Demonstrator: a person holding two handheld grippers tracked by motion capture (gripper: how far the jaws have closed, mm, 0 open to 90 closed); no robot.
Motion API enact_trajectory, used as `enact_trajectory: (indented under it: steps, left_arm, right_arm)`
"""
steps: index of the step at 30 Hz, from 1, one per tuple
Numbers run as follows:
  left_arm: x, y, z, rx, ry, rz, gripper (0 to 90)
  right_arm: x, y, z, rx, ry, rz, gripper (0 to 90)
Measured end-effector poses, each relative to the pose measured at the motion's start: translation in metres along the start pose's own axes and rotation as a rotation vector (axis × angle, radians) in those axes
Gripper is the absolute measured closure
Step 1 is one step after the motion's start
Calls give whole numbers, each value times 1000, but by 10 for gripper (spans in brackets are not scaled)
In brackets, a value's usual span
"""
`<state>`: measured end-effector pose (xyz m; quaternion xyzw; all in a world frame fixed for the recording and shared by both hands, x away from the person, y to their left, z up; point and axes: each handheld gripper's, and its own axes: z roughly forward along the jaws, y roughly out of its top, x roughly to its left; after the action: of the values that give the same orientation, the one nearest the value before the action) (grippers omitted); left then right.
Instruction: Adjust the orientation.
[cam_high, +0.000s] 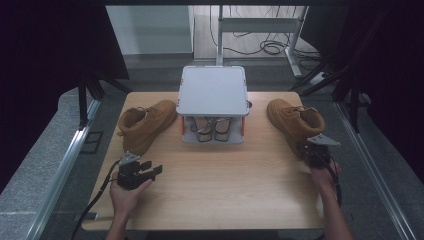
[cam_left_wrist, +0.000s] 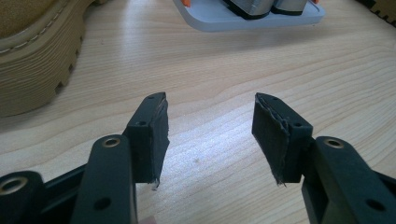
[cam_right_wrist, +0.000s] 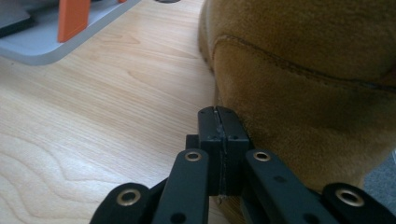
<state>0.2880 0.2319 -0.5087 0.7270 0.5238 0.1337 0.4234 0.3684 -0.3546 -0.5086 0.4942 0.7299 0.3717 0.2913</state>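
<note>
My right gripper has its jaws pressed fully together with nothing between them, their tips right against the heel of the right boot, which rises just beyond them. My left gripper stands partly open over bare tabletop, holding nothing; the left boot lies ahead to the left of those jaws, the grey rack farther ahead.

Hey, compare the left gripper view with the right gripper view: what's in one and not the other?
Left gripper view: the left gripper with jaws apart over bare wood, beside the left boot's ridged sole.
Right gripper view: the right gripper with jaws shut together, empty, against the right boot's suede.
Both: the wooden table and a corner of the grey rack.
</note>
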Motion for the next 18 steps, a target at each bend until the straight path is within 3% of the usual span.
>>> enact_trajectory:
  steps: [9,18]
  left_arm:
    - [2,1,-3,-10,6,-2,461]
    - [5,4,-9,-33,5,-14,461]
  right_arm:
    - [0,-1,0,5,1,-2,899]
    - [11,6,-11,-56,77,7,898]
